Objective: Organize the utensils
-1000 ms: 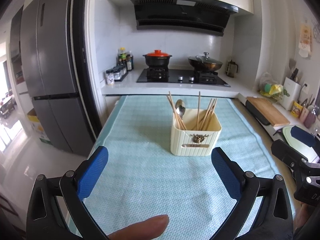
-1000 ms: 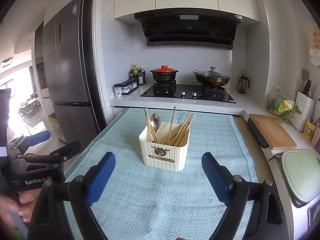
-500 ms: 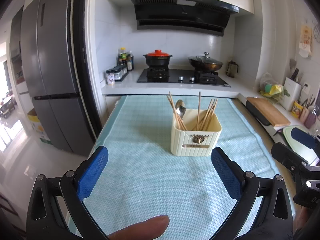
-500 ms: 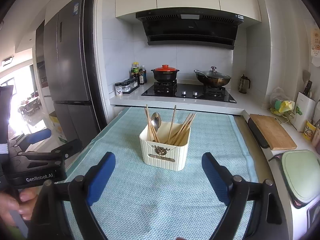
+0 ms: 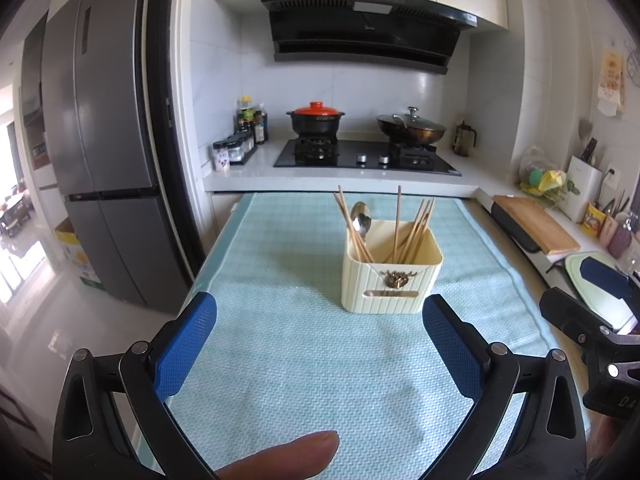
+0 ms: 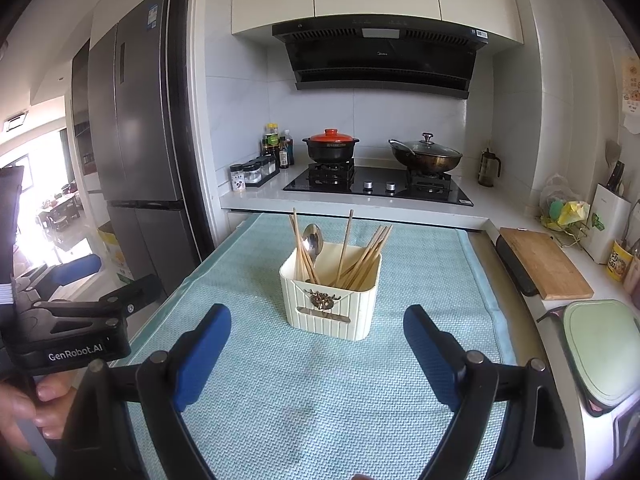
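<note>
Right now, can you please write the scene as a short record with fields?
surface: light blue cloth on the table
holder: cream utensil holder, upright on the cloth
contents: wooden chopsticks and one metal spoon, standing in the holder
left hand-held gripper: open, empty, short of the holder
right hand-held gripper: open, empty, short of the holder

holder [image 5: 391, 286] on mat [image 5: 280, 360], mid-table | chopsticks [image 5: 416, 232] and spoon [image 5: 361, 218] stand in holder, spoon toward its left | stove [image 5: 364, 156] on counter behind table | fridge [image 5: 104, 152] left | cutting board [image 5: 534, 224] right | left gripper [image 5: 320, 344] and right gripper [image 6: 316, 354] before holder
</note>
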